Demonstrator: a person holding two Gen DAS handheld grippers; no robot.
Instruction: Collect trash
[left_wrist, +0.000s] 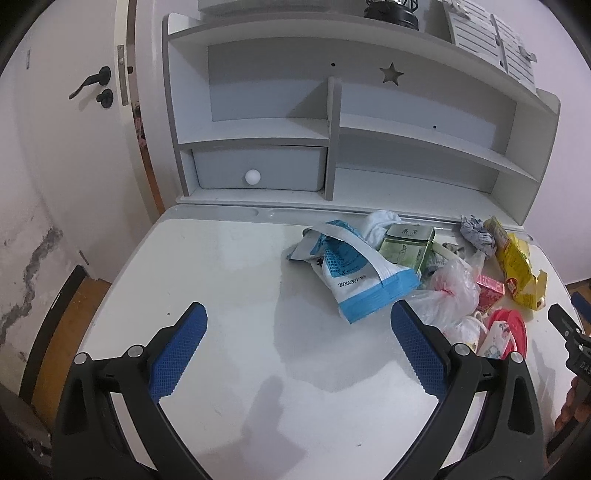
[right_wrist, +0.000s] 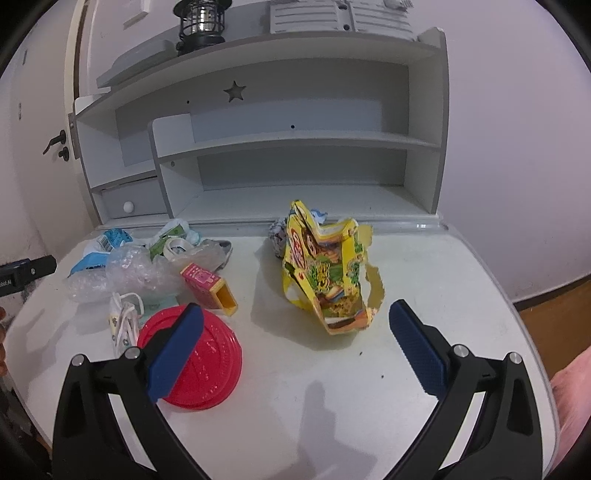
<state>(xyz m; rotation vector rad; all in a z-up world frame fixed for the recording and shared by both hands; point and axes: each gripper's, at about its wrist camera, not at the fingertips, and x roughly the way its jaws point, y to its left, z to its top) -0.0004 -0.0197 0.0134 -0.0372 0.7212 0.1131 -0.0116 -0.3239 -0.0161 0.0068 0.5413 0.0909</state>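
Trash lies on a white desk (left_wrist: 221, 280). In the left wrist view a blue-and-white pouch (left_wrist: 354, 273) lies ahead and right of my open, empty left gripper (left_wrist: 299, 347), with a green box (left_wrist: 406, 245), a clear plastic bag (left_wrist: 450, 291), a crumpled tissue (left_wrist: 478, 232) and a yellow torn box (left_wrist: 517, 266) beyond. In the right wrist view my open, empty right gripper (right_wrist: 295, 347) hovers above the desk (right_wrist: 424, 266). The yellow box (right_wrist: 328, 273) stands ahead between the fingers. A red lid (right_wrist: 207, 362) lies under the left finger (right_wrist: 173, 358). A pink carton (right_wrist: 208, 288) and the plastic bag (right_wrist: 133, 273) lie left.
A white hutch (left_wrist: 332, 129) with shelves and a drawer (left_wrist: 258, 166) stands at the desk's back. A black lantern (right_wrist: 201, 22) sits on top of it. A door (left_wrist: 74, 147) is at the left. The desk's right edge drops to a wooden floor (right_wrist: 554, 317).
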